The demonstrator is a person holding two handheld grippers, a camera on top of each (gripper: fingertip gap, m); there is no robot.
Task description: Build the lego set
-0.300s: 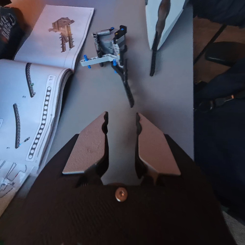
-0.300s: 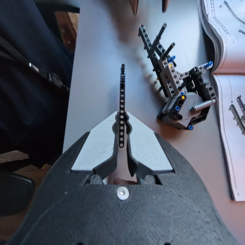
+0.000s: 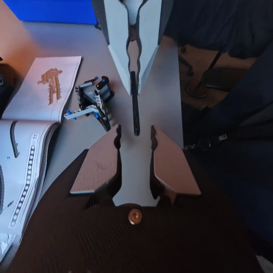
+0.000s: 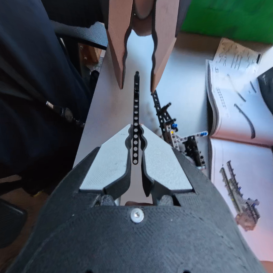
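My right gripper (image 4: 136,125) is shut on a long black holed beam (image 4: 136,118) and holds it out above the grey table (image 4: 180,82). The beam also shows in the left wrist view (image 3: 135,109), sticking out of the right gripper (image 3: 134,93) toward me. My left gripper (image 3: 134,130) is open and empty; the beam's free end lies just ahead of its fingertips. In the right wrist view the left gripper (image 4: 137,88) faces me with the beam's tip between its open fingers. The partly built grey and black model (image 3: 94,100) lies on the table to the left, also in the right wrist view (image 4: 183,140).
An open instruction booklet (image 3: 29,133) lies left of the model, also in the right wrist view (image 4: 242,147). A person in dark clothes (image 4: 37,103) sits at the table's edge (image 3: 179,103). A blue box (image 3: 51,11) stands far back, a green thing (image 4: 221,19) behind the booklet. Across from one pair of fingers to the other is roughly 5 cm. My left gripper's tips are some 25 cm from the green thing (image 4: 221,19).
The two grippers have come together: the beam's free end now reaches the left gripper's open fingertips. The left gripper has moved right, away from the model.
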